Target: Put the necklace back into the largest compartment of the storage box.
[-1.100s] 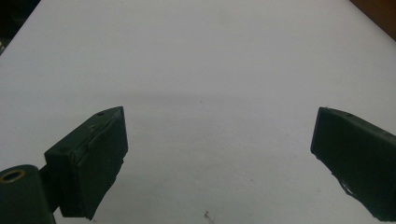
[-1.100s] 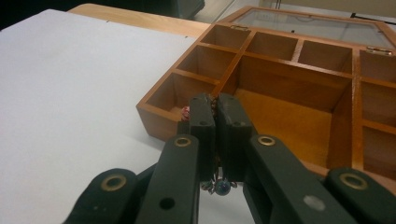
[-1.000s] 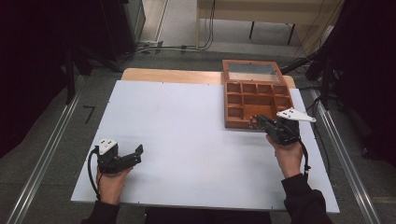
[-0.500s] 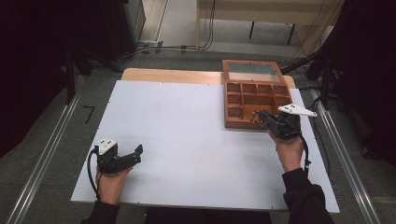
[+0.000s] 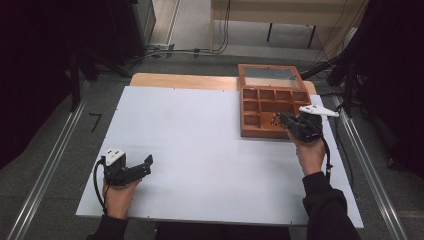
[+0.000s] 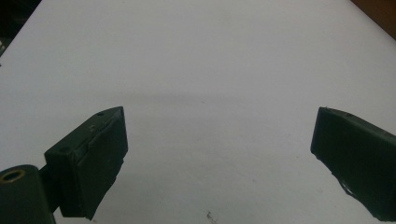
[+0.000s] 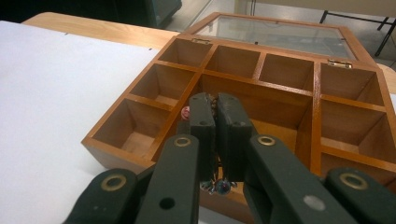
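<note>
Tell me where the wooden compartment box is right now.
In the high view, the wooden compartment box sits at the table's far right, lid open, with the right hand-held gripper at its near edge.

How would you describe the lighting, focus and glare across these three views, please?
High view: the white table is evenly lit, its surroundings very dark, the picture soft. Left gripper view: dim, with a faint shadow band on the table; the left gripper is blurred at its edges. Right gripper view: warm light on the wooden box, pale glare on its glass lid; the right gripper is fairly sharp.
</note>
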The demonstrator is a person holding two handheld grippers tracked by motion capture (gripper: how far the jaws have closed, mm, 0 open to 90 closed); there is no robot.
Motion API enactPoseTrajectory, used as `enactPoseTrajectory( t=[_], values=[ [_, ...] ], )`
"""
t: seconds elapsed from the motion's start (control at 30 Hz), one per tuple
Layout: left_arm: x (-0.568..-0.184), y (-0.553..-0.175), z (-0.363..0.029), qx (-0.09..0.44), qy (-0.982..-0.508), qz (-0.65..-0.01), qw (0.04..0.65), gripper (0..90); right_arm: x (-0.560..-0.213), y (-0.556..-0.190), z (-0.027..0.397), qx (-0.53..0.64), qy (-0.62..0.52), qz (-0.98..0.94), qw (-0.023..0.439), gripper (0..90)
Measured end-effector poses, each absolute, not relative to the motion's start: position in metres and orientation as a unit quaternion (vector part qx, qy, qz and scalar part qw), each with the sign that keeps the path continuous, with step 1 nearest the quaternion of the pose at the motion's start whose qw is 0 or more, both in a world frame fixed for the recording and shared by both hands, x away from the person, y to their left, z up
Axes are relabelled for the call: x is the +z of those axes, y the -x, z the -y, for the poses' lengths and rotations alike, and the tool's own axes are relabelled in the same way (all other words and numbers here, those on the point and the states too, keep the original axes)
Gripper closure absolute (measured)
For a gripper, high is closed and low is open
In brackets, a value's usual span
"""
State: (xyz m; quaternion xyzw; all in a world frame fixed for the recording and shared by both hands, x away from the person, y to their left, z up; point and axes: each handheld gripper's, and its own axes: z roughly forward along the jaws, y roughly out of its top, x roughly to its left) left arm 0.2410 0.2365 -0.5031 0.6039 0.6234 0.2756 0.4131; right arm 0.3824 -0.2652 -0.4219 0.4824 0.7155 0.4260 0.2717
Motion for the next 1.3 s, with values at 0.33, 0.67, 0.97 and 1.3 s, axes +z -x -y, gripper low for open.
enactPoseTrajectory(
  t=[0.33, 0.67, 0.97, 1.3],
  values=[
    [-0.503, -0.241, -0.237, 0.275, -0.604, -0.623, 0.413, 4.5, -0.431, -0.402, 0.264, 0.418, -0.496, -0.712, 0.270, 83.5],
    [-0.504, -0.242, -0.237, 0.273, -0.604, -0.623, 0.414, 4.5, -0.449, -0.423, 0.265, 0.398, -0.510, -0.712, 0.273, 83.4],
    [-0.504, -0.242, -0.238, 0.273, -0.605, -0.624, 0.412, 4.5, -0.453, -0.440, 0.259, 0.386, -0.517, -0.714, 0.272, 83.4],
    [-0.505, -0.242, -0.238, 0.274, -0.604, -0.625, 0.411, 4.5, -0.459, -0.451, 0.258, 0.370, -0.524, -0.720, 0.267, 83.2]
  ],
)
